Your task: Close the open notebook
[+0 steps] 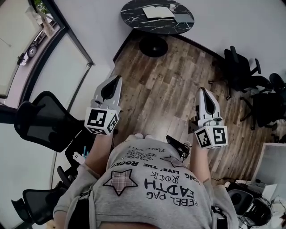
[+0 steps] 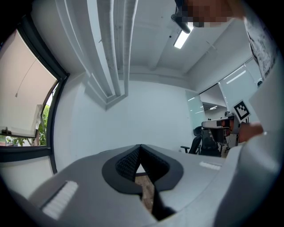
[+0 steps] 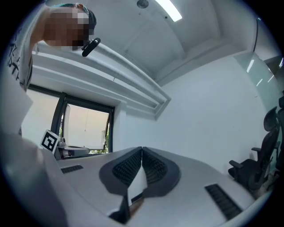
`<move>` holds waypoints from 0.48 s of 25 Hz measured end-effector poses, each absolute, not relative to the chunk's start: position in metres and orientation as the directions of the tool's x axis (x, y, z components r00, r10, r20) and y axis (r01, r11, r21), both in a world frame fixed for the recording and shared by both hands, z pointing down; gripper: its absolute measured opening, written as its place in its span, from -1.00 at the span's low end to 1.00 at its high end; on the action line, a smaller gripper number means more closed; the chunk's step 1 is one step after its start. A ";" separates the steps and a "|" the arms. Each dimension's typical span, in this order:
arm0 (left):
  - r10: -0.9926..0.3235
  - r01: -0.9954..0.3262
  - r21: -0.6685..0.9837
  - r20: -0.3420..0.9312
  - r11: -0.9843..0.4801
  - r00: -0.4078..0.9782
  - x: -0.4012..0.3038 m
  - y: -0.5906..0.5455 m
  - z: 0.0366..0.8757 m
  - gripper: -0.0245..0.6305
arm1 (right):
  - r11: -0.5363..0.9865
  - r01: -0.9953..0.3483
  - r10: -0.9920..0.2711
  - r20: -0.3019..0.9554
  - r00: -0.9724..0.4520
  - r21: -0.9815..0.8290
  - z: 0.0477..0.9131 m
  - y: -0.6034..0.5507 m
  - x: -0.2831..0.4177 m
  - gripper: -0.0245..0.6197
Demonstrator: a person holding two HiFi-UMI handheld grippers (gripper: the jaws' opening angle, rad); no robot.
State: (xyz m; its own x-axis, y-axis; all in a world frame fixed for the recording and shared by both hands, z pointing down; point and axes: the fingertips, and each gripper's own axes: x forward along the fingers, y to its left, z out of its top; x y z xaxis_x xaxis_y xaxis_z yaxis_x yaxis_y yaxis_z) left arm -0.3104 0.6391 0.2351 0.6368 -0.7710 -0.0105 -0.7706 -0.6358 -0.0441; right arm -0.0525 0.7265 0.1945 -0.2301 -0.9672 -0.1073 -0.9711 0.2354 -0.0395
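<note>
Round table (image 1: pixel 134 19) (head view only) carries, seemingly, the open notebook (image 1: pixel 157 12).

The round surface (image 1: pixel 134 20) is black with thin white veins, like marble. The open notebook (image 1: pixel 157 12) on it shows white pages, and a flat item (image 1: pixel 183 18) beside it is grey. The floor (image 1: pixel 170 89) is brown wood plank, streaked light and dark. The left gripper (image 1: pixel 117 77) and right gripper (image 1: pixel 202 89) have pale grey shells, black ribbed linings in the jaws, and white cubes with black square markers. The person's shirt (image 1: pixel 152 188) is grey with black lettering and a checked star (image 1: pixel 119 181). The office chairs (image 1: pixel 243 71) are black and the walls (image 1: pixel 232 22) white.
</note>
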 end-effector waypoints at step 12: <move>-0.797 -0.796 -0.043 0.000 -0.604 0.604 -0.288 0.631 0.238 -0.90 | 0.298 -0.953 -0.951 -0.101 -0.291 -0.059 0.203 0.705 -0.027 -0.89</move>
State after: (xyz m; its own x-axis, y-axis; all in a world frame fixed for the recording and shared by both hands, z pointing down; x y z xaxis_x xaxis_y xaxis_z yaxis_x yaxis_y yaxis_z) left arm -0.2885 0.6305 0.2383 0.6043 -0.7968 -0.0002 -0.7961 -0.6037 -0.0427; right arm -0.0272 0.7046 0.2031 -0.2908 -0.9514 -0.1011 -0.9529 0.2975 -0.0586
